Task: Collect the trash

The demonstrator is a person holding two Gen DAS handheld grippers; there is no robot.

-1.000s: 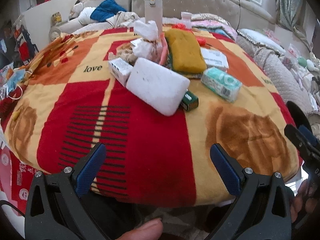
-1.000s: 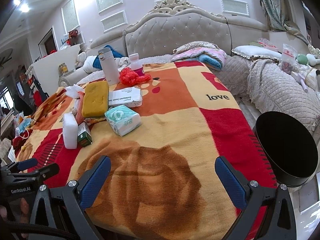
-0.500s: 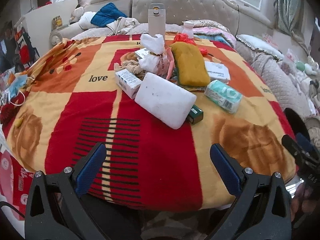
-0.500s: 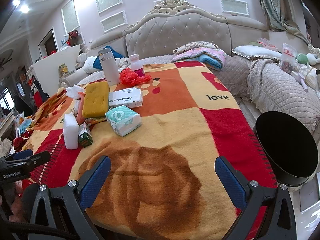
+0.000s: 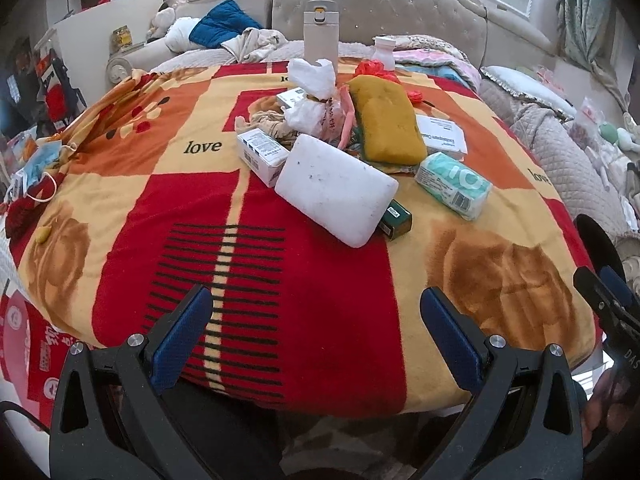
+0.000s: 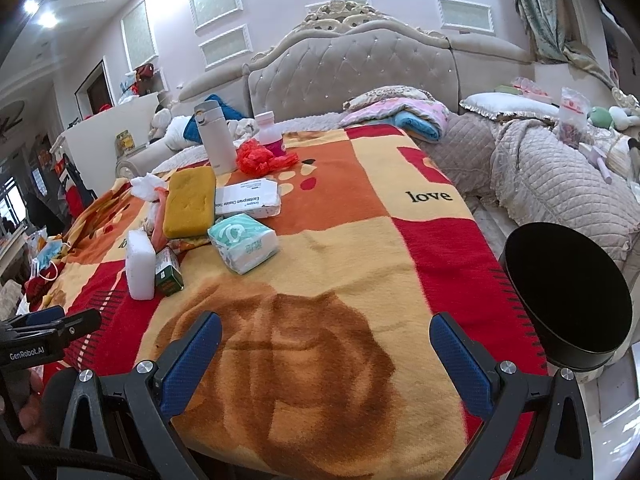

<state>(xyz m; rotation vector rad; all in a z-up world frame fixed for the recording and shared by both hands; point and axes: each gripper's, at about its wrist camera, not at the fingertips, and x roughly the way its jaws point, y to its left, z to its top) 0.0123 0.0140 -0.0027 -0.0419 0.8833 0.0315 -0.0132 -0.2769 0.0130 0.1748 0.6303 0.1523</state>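
Both hand-held grippers, left (image 5: 316, 332) and right (image 6: 326, 354), hang spread w/ nothing held; the mid-frame pile mixes tissue wad (image 5: 314, 98) w/ keepers, e.g. flask (image 5: 320, 34), so a wrong grab is likely.

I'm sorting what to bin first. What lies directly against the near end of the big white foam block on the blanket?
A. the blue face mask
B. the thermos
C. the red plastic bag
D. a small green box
D: the small green box sits tucked against the white foam block, while the other things lie well away from it.
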